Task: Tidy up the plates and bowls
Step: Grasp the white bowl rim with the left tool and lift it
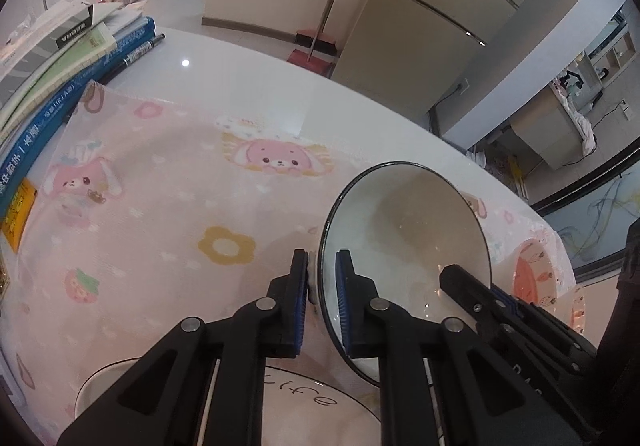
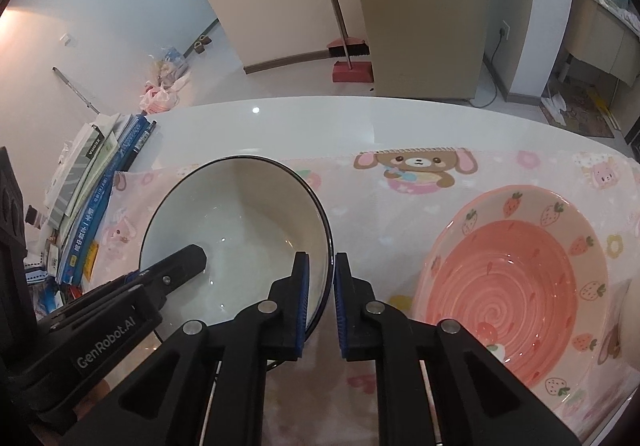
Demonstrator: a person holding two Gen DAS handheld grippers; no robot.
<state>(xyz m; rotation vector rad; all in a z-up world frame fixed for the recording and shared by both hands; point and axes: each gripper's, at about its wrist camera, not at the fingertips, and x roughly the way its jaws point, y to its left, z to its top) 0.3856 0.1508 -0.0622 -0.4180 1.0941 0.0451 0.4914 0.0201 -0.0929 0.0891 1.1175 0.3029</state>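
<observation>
A white bowl with a dark rim is held tilted above the pink cartoon cloth. My left gripper is shut on its left rim. My right gripper is shut on its right rim. A pink strawberry bowl sits on the cloth to the right, and its edge shows in the left wrist view. A white dish with "Life" lettering lies below my left gripper.
A stack of books and papers lies at the table's left. The white table extends beyond the cloth. A fridge and a broom with dustpan stand behind.
</observation>
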